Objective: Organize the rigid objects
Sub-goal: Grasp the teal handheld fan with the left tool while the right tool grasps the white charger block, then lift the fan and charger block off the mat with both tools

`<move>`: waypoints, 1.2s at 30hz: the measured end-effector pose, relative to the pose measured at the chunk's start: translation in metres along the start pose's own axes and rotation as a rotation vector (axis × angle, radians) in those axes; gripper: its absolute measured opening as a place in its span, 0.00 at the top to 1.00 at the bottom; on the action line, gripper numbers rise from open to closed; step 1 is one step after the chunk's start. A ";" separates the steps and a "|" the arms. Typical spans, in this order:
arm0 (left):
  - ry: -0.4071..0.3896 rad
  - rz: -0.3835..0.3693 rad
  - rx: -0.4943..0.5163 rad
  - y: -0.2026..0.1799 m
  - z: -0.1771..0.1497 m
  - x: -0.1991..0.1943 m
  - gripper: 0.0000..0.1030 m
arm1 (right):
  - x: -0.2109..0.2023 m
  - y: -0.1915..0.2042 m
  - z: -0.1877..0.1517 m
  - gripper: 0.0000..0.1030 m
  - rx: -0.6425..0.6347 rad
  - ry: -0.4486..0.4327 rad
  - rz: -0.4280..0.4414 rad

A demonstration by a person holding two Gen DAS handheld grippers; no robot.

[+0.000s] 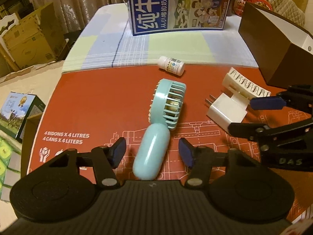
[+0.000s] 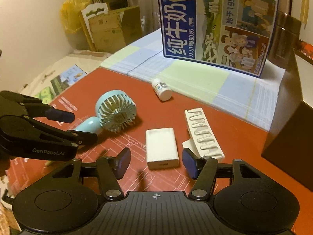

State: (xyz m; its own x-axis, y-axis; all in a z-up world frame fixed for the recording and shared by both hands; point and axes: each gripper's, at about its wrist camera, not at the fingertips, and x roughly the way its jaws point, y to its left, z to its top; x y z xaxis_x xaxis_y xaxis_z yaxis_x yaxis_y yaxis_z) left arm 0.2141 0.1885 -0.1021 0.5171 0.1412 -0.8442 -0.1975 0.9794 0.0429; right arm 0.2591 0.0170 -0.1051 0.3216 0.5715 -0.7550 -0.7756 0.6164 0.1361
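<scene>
My left tongs (image 1: 151, 152) gape around the fan (image 1: 156, 127) handle, right tongs (image 2: 156, 162) around the charger (image 2: 161, 147), gripping nothing: closing off-centre could skid either across the worktop (image 1: 97, 101).

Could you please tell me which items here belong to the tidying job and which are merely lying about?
Job items:
- mint handheld fan, between the left tool pads, untouched
- white charger, between the right tool pads
- white ridged clip
- small white bottle

Lying about:
- milk carton box
- cardboard boxes
- dark box
</scene>
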 end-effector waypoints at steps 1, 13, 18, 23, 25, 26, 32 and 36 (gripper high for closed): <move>0.002 -0.005 0.005 0.000 0.001 0.002 0.48 | 0.003 0.001 0.000 0.46 -0.007 0.011 -0.010; 0.002 -0.033 0.047 -0.001 0.009 0.020 0.57 | 0.029 0.007 0.000 0.47 -0.003 0.036 -0.057; 0.003 -0.033 0.060 -0.004 0.007 0.021 0.71 | 0.035 0.005 -0.001 0.63 0.000 0.049 -0.062; 0.010 -0.026 0.040 -0.006 0.003 0.017 0.73 | 0.032 0.004 -0.006 0.63 -0.012 0.044 -0.043; 0.015 -0.019 0.030 -0.008 0.000 0.015 0.73 | 0.029 0.004 -0.008 0.63 -0.018 0.045 -0.032; 0.018 -0.015 0.026 -0.009 -0.001 0.014 0.73 | 0.028 0.005 -0.010 0.63 -0.021 0.046 -0.027; 0.029 0.005 0.005 -0.018 -0.016 0.003 0.73 | 0.017 0.006 -0.022 0.63 -0.045 0.052 -0.007; 0.034 0.014 0.001 -0.026 -0.029 -0.006 0.73 | 0.006 0.004 -0.034 0.63 -0.053 0.056 -0.004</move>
State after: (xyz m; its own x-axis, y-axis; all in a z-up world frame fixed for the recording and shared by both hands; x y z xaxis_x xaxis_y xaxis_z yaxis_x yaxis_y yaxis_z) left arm 0.1921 0.1576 -0.1142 0.4856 0.1496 -0.8613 -0.2037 0.9775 0.0549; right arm 0.2399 0.0043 -0.1307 0.2955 0.5371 -0.7901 -0.8026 0.5881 0.0996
